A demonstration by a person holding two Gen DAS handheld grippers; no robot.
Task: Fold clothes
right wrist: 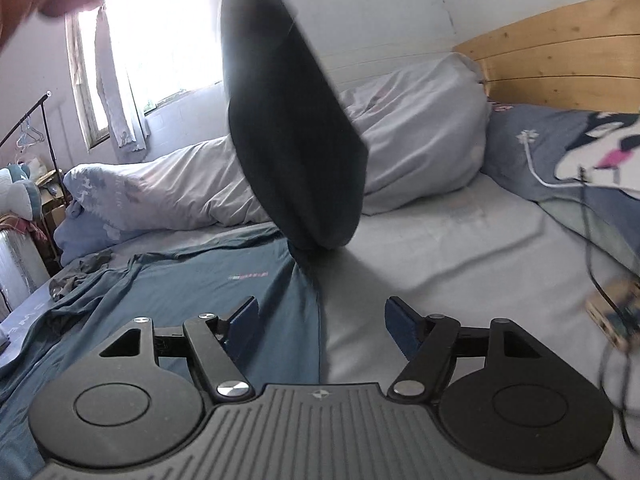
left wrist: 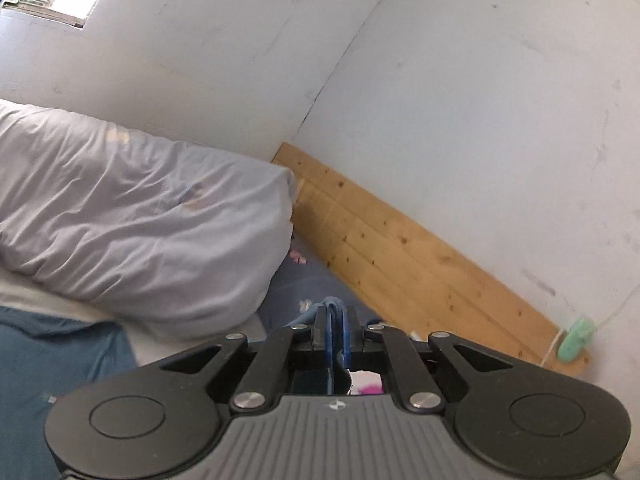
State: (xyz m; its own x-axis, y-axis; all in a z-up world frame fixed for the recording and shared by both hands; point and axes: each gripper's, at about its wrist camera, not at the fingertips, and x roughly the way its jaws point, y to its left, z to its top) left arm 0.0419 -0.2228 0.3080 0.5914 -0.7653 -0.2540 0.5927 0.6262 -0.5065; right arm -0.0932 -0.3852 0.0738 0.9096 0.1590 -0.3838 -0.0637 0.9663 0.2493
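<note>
Two views give us the risks in turn. In the left wrist view, our left gripper has its jaws closed on a thin fold of the blue-teal garment, a sliver of fabric poking out between the fingertips, with the grey pillow and the wooden headboard beyond. We judge the bite narrow: if we tug hard, the cloth could slip free and the fold would collapse. In the right wrist view, our right gripper stands with jaws wide apart and nothing between them, hovering over the edge of the garment, which lies spread and wrinkled on the grey sheet; a dark lifted part hangs above it, seemingly the held portion, though the top is out of sight. We could close on sheet as well as cloth here, dragging the bedding. A dark cable at the right could also snag us.
</note>
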